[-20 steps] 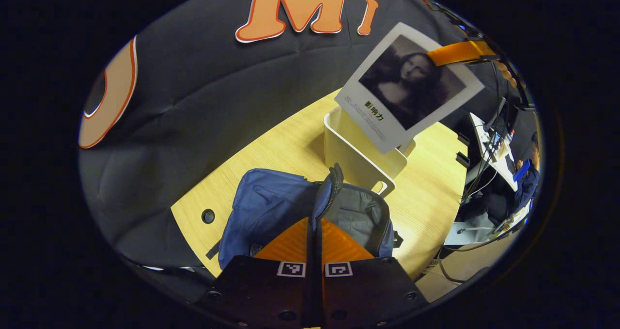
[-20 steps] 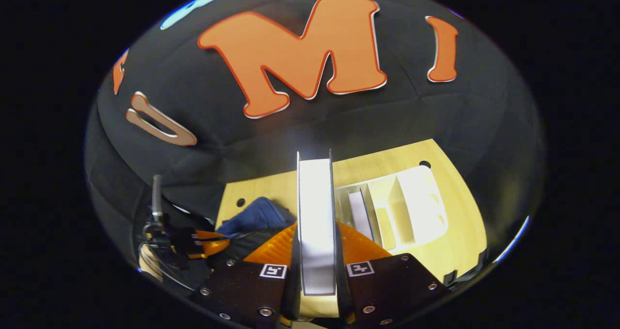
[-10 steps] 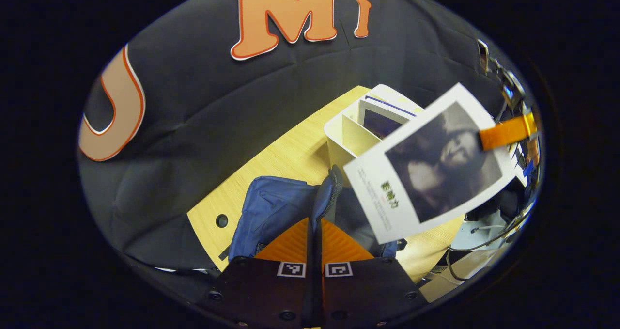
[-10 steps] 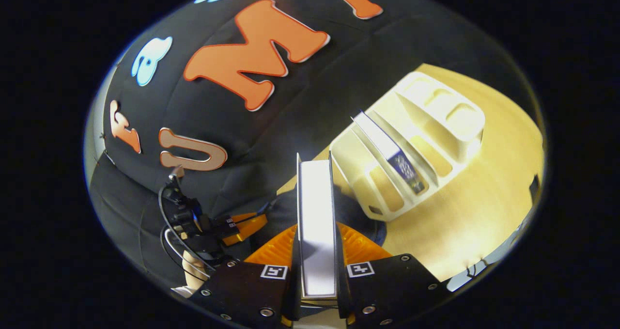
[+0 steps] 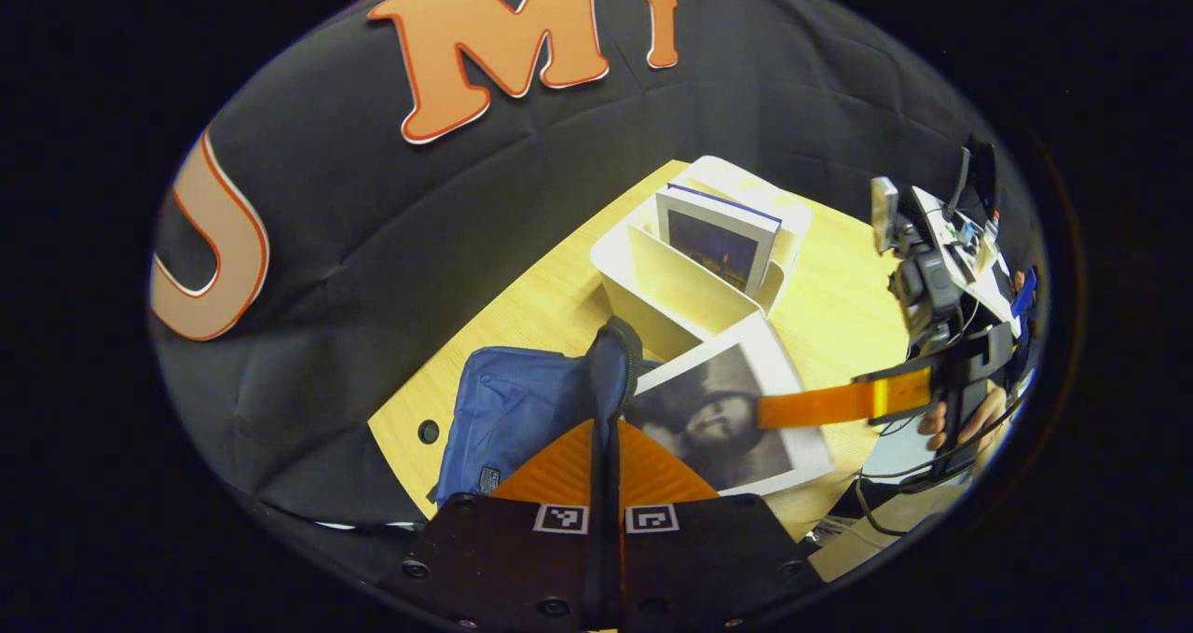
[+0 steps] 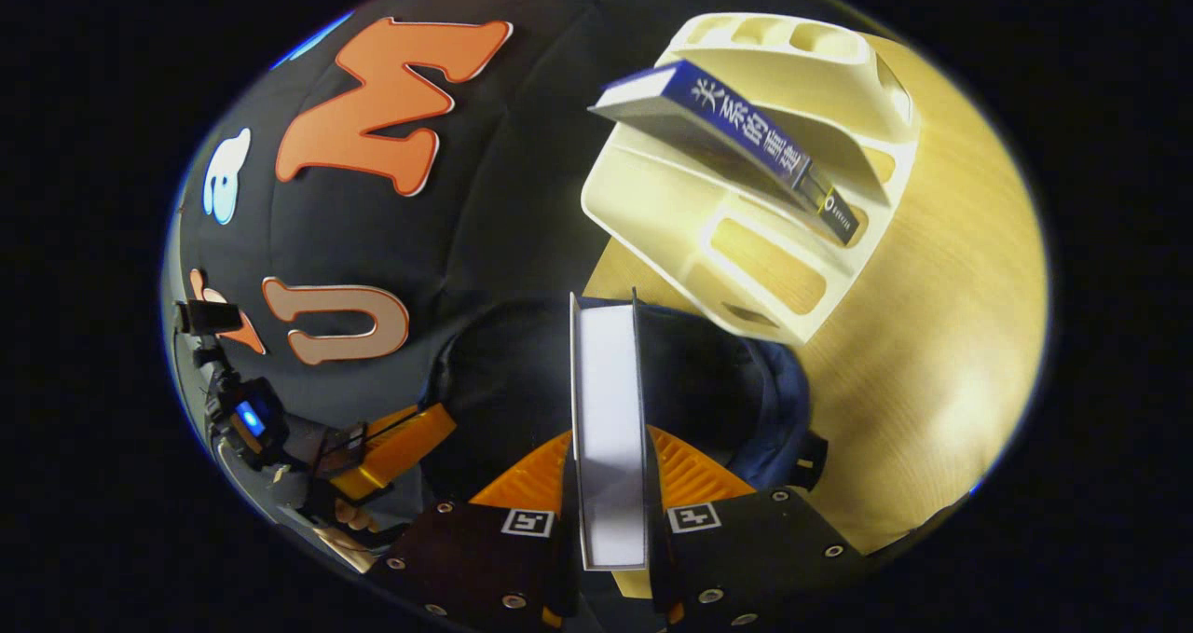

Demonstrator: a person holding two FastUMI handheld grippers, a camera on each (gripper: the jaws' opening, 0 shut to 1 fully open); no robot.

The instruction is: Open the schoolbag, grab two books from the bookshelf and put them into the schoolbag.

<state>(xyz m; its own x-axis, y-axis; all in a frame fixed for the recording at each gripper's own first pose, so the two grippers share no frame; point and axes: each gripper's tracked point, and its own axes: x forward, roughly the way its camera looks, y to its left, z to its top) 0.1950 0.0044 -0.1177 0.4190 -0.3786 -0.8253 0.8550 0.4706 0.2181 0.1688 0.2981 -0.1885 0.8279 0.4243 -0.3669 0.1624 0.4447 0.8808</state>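
My left gripper (image 5: 606,428) is shut on the raised zip edge of the blue schoolbag (image 5: 517,409) and holds the mouth apart. My right gripper (image 6: 608,456) is shut on a white book with a dark portrait cover (image 6: 608,400), seen edge-on over the bag's dark opening (image 6: 708,381). In the left gripper view the same book (image 5: 718,419) lies tilted across the bag's mouth, with the right gripper (image 5: 774,411) clamped on its right side. A second, blue-spined book (image 6: 736,144) leans in the white bookshelf (image 6: 746,251).
The bookshelf (image 5: 671,288) stands just behind the bag on the wooden table (image 5: 839,279), with the other book (image 5: 718,241) upright in it. A hand (image 5: 969,423) holds the right gripper near the table's right edge. The left gripper (image 6: 391,447) shows at lower left.
The right gripper has brought the portrait book down from above the bookshelf to the bag's mouth, turning it nearly flat. The left gripper has kept its hold on the bag's edge.
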